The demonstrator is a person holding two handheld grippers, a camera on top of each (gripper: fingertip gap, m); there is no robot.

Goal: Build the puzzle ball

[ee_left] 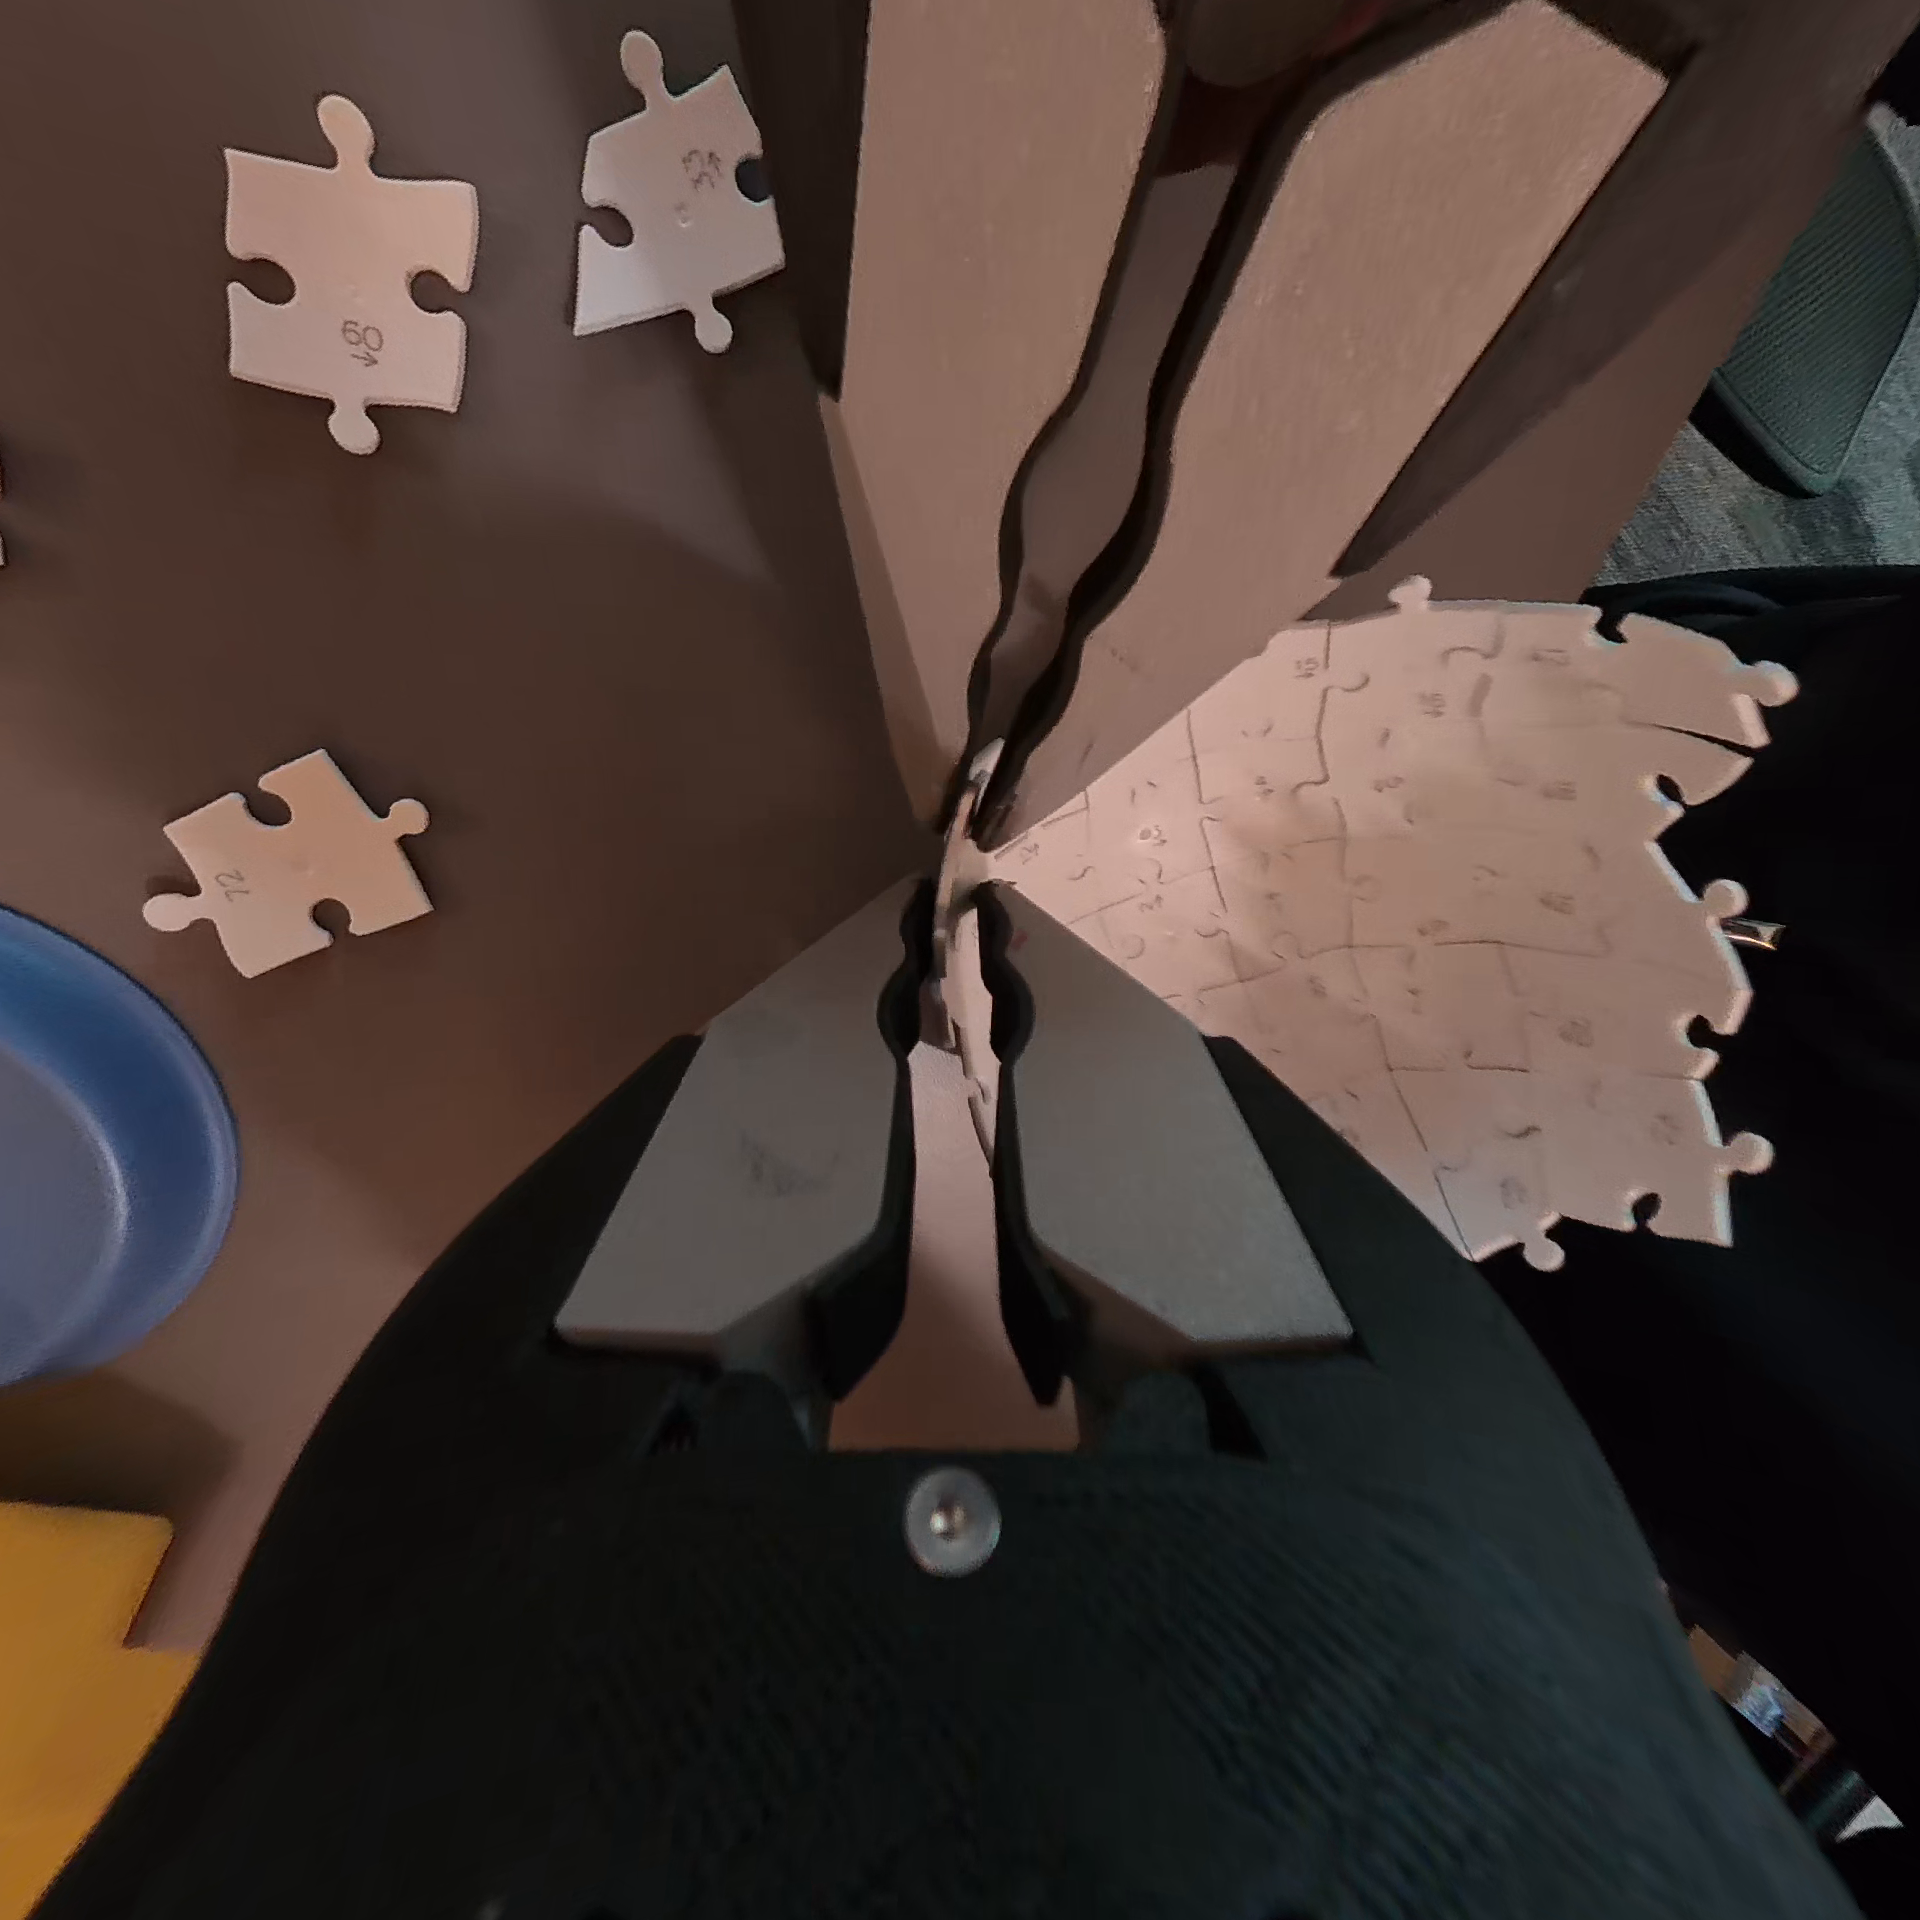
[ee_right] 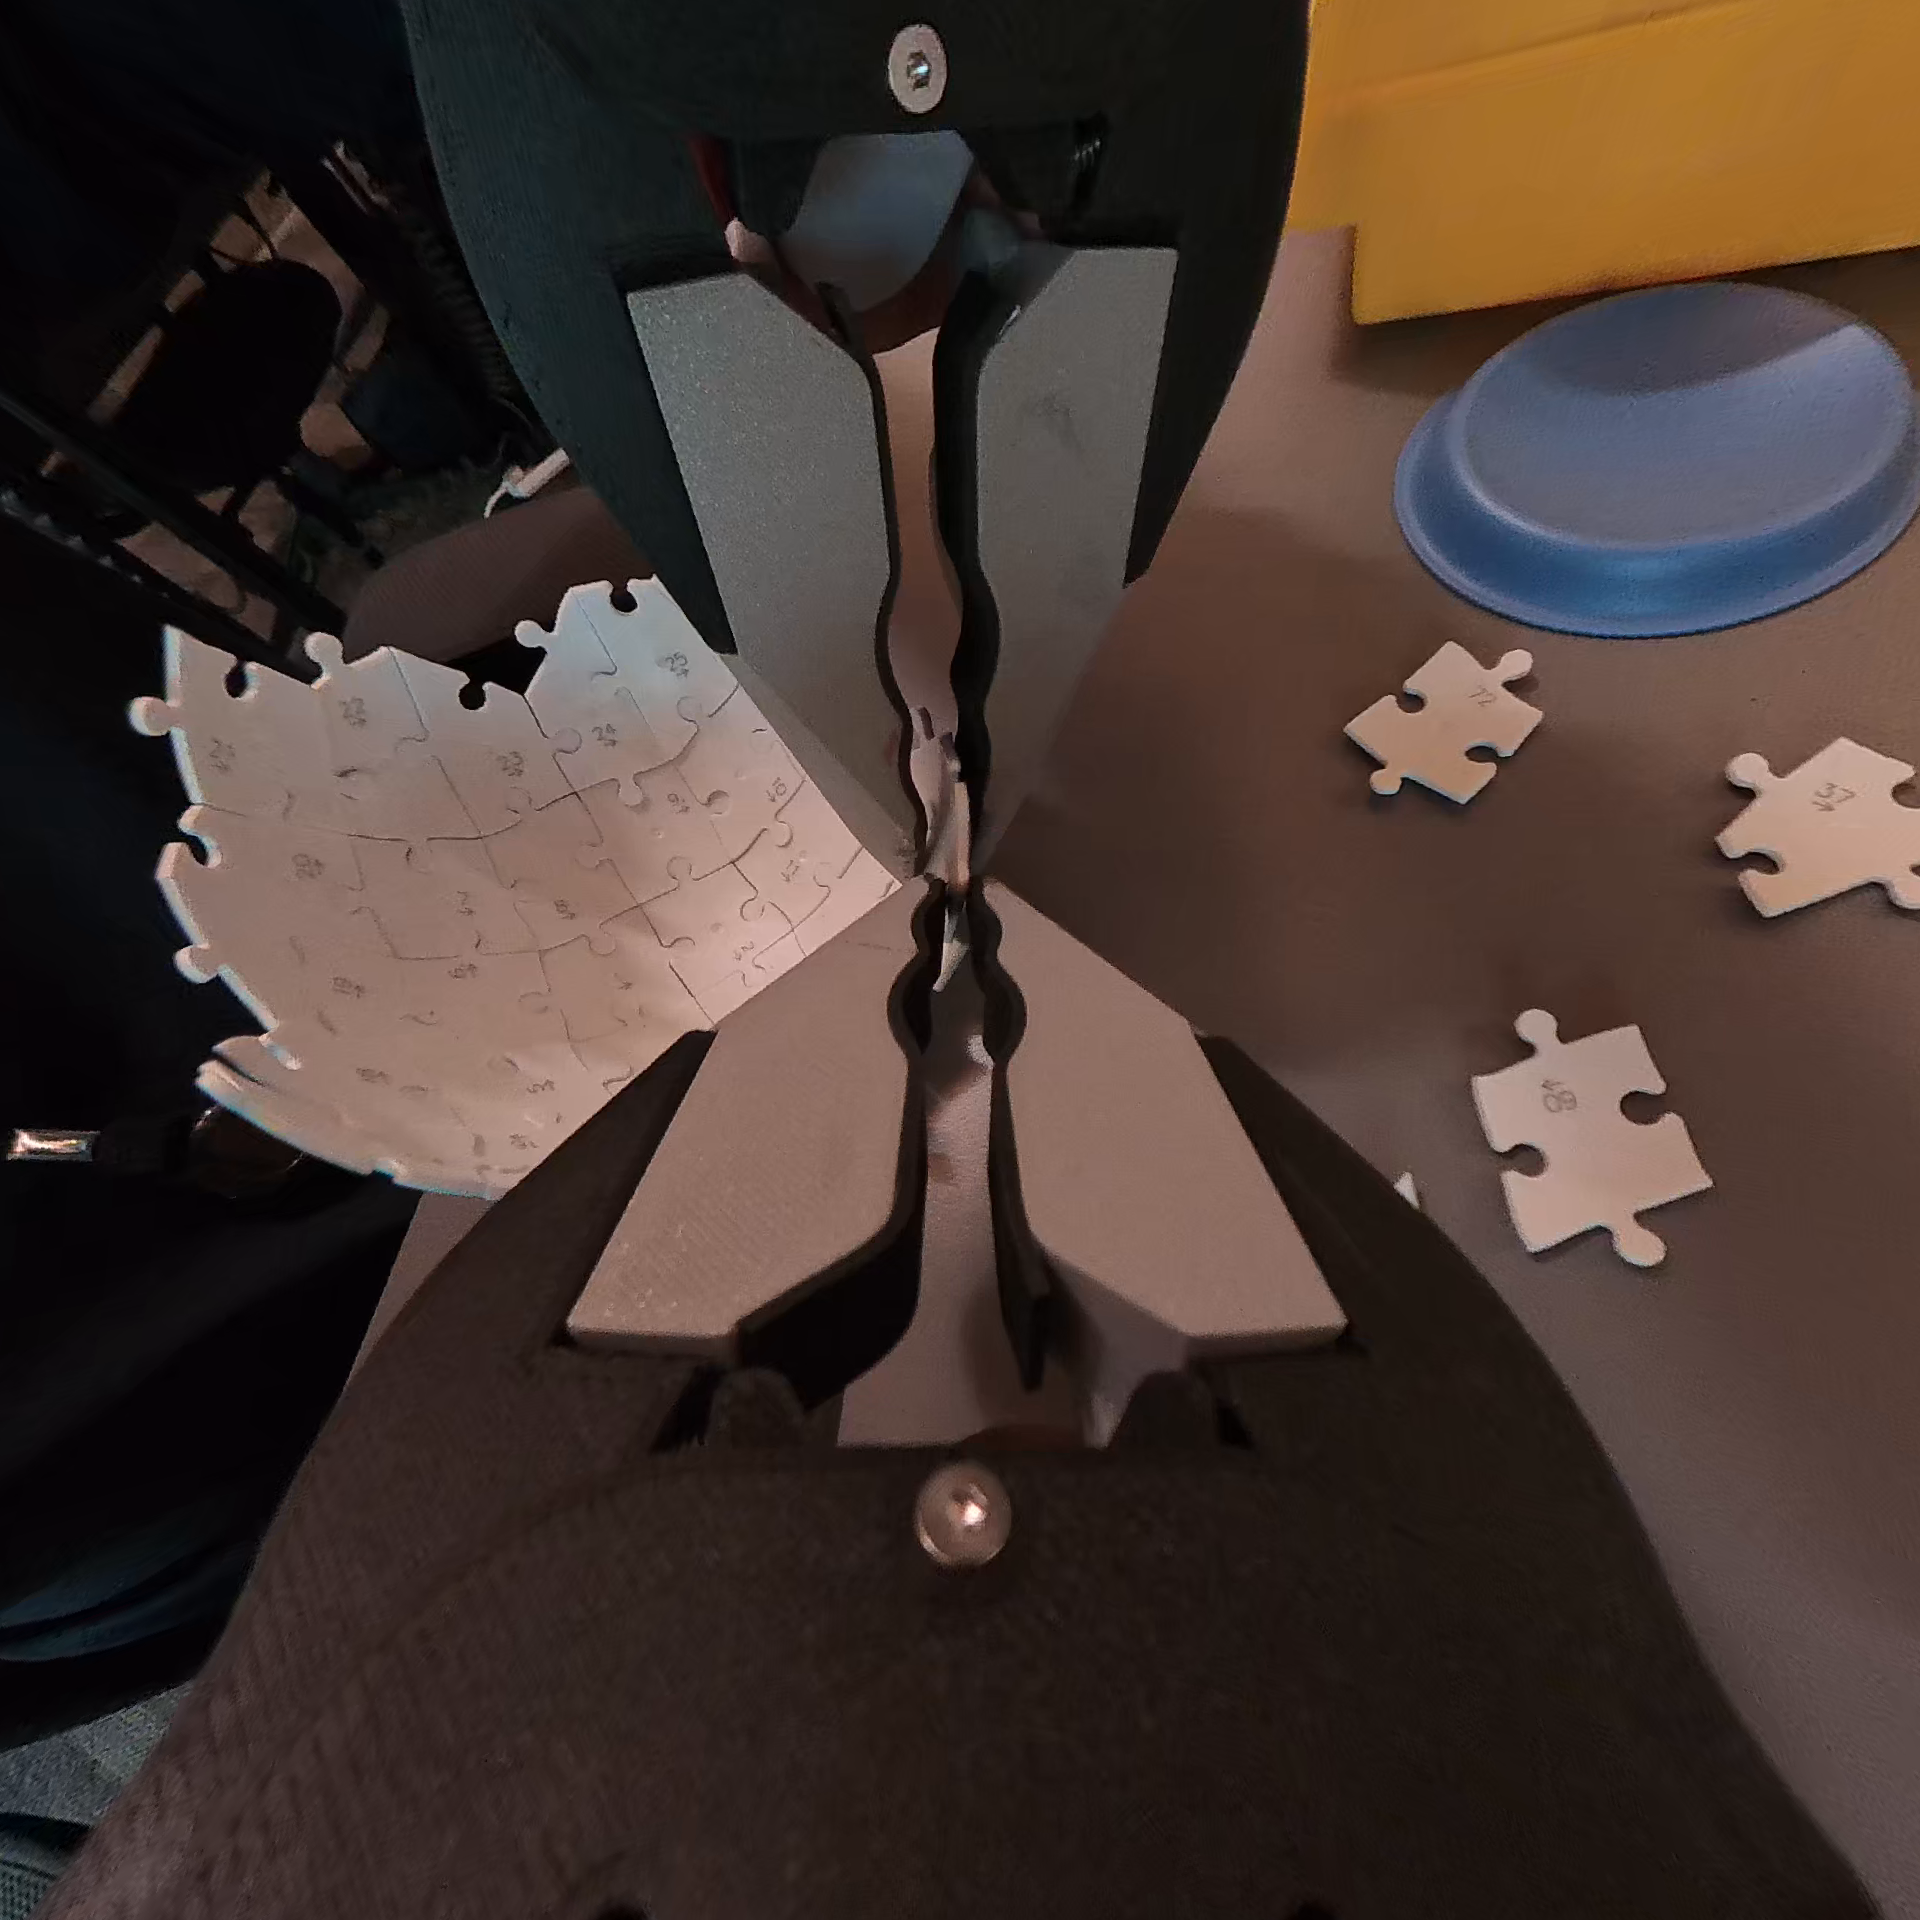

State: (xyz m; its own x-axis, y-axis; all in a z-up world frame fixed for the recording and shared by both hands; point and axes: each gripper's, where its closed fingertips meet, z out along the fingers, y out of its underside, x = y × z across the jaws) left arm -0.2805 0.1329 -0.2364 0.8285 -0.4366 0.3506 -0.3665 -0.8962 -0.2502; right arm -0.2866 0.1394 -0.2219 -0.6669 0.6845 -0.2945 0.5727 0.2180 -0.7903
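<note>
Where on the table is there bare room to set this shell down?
Bare table lies between the grippers and the loose pieces. It is crowded farther out, by the blue dish and yellow box. The shell overhangs the table edge.

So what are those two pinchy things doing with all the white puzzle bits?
They are building a puzzle ball. The left gripper and the right gripper meet tip to tip, both pinching the edge of a curved, half-built shell of joined white pieces. It looks held up off the brown table. Loose pieces wait there, beside an upside-down blue bowl.
</note>
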